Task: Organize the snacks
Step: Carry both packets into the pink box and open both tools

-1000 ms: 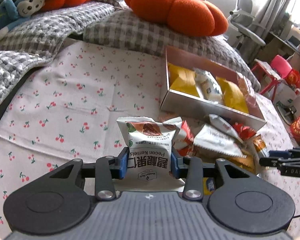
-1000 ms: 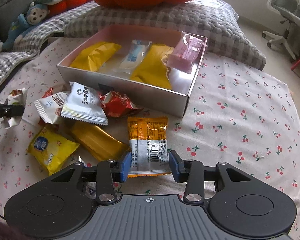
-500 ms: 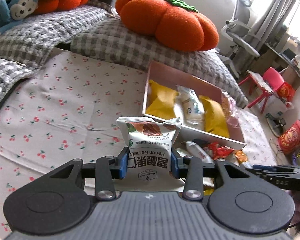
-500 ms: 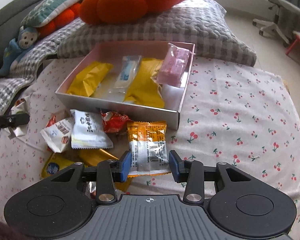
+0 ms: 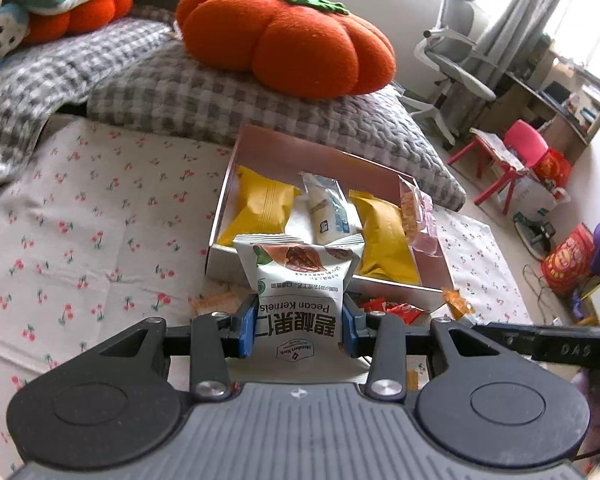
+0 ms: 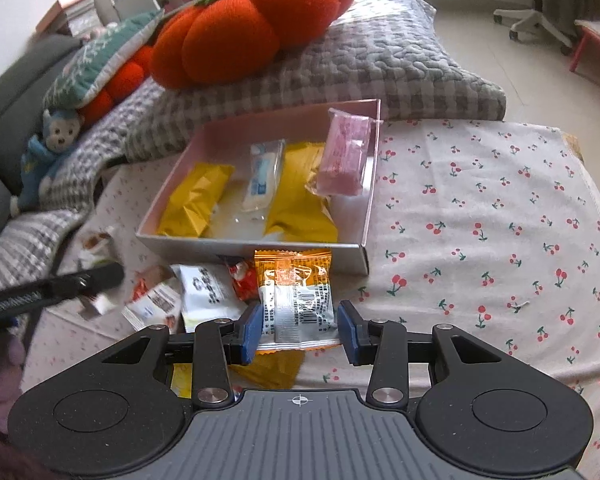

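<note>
My left gripper (image 5: pixel 299 330) is shut on a white pecan-kernel packet (image 5: pixel 300 280), held upright just short of the front wall of the open box (image 5: pixel 222 204). The box holds two yellow packets (image 5: pixel 264 208), a white-blue packet (image 5: pixel 328 212) and a pink one (image 5: pixel 416 212). My right gripper (image 6: pixel 299 328) is shut on an orange-and-silver packet (image 6: pixel 296 280), lifted in front of the box (image 6: pixel 348 258). Loose snacks (image 6: pixel 208 292) lie on the cloth left of it. The left gripper's finger (image 6: pixel 60 284) shows at the left edge of the right wrist view.
A cherry-print cloth (image 6: pixel 480 220) covers the surface. Behind the box lie a grey checked pillow (image 5: pixel 172 96) with an orange pumpkin cushion (image 5: pixel 292 40) on it. A blue monkey toy (image 6: pixel 48 148) sits at the left. An office chair (image 5: pixel 452 60) and a red stool (image 5: pixel 500 160) stand beyond.
Both grippers rose with their packets and came nearer the box. The left view swung so the box now lies straight ahead. The right gripper rolled, tilting its view.
</note>
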The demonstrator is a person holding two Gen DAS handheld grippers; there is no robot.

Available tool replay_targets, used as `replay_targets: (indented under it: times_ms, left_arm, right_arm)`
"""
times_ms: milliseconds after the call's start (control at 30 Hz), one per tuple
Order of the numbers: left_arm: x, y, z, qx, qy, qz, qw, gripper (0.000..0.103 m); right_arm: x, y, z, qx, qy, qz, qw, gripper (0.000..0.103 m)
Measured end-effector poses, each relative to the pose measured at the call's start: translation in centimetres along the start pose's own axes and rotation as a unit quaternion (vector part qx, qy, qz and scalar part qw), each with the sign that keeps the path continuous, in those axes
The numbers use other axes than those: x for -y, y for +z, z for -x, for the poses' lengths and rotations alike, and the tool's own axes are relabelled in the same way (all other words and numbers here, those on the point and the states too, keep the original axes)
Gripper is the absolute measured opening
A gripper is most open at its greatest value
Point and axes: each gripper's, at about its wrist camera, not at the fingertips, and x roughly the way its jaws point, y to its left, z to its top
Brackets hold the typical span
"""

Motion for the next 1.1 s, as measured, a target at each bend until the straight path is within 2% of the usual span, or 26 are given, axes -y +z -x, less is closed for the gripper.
replay_targets:
  times_ms: [133,333,533,700,1100]
  left_arm:
    - [0.5,0.8,-0.8,-0.004,0.018,-0.029,0.9994,0.037]
    - [1.1,3.1,-3.0,0.0,0.026,-0.054,0.9982,0.037]
    - [1.3,5.2,-6.1,-0.01,0.007,-0.041,0.9991,0.037]
    - [1.2,5.9,-8.6,-0.041,0.001,-0.016,0.999,0.037]
    - [2.0,7.2,-10.8,-0.042,0.016,-0.02,0.9988,0.038]
  right_arm:
    - [-0.1,0.9,-0.2,0.018,0.01,-0.013,1.0,0.039]
    - [-0.4,2.6,-2.6,0.038,0.035,-0.037,0.998,0.039]
    - [-0.1,3.8,-5.6,0.041,0.065,-0.084,0.993,0.039]
    - [-0.6,3.6,-7.5,0.041,0.059,-0.081,0.994,0.04]
    - [0.1,3.9,-7.8,0.063,0.058,-0.09,0.992,0.04]
